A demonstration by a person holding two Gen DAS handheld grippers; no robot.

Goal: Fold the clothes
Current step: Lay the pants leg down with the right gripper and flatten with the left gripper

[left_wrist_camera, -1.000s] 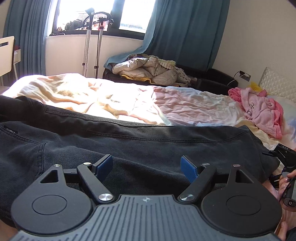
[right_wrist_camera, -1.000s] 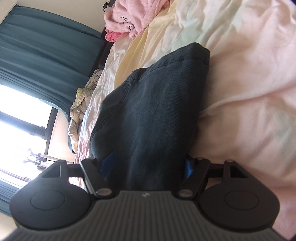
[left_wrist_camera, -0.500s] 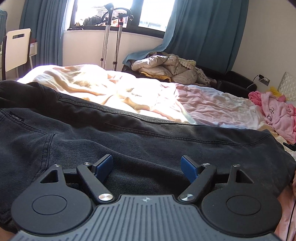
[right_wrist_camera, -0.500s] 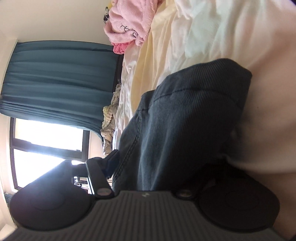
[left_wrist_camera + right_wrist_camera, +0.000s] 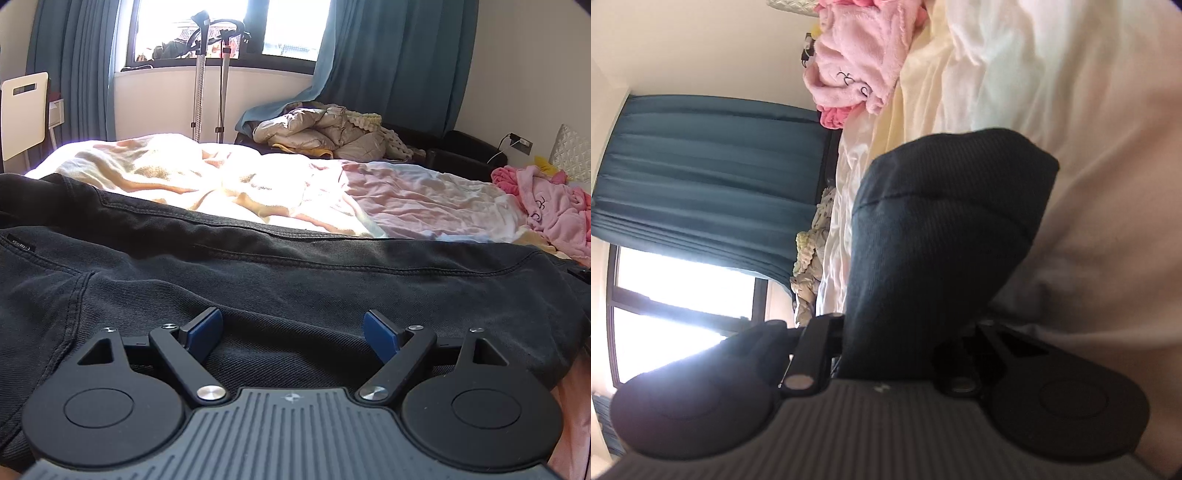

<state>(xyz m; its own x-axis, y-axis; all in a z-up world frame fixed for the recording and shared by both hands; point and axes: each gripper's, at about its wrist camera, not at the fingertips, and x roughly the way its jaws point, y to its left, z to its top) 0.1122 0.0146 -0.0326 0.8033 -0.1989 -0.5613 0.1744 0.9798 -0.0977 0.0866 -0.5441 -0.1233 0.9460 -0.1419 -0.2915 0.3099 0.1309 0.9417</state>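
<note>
Dark denim jeans (image 5: 258, 288) lie spread across the near side of the bed. My left gripper (image 5: 293, 334) is open, its blue pads apart, low over the jeans' middle and holding nothing. In the right wrist view, rolled on its side, my right gripper (image 5: 897, 347) is shut on the leg end of the jeans (image 5: 942, 236), which rises from between the fingers and hides the fingertips. The cloth there is lifted off the sheet.
The bed has a crumpled pale sheet (image 5: 288, 192). A pink plush robe (image 5: 550, 206) lies at the far right, also in the right wrist view (image 5: 857, 70). A pile of coats (image 5: 325, 133) sits beyond the bed under teal curtains. A white chair (image 5: 22, 110) stands at left.
My right gripper has closed on the jeans' leg end and lifted it. My left gripper stayed open and shifted slightly over the jeans.
</note>
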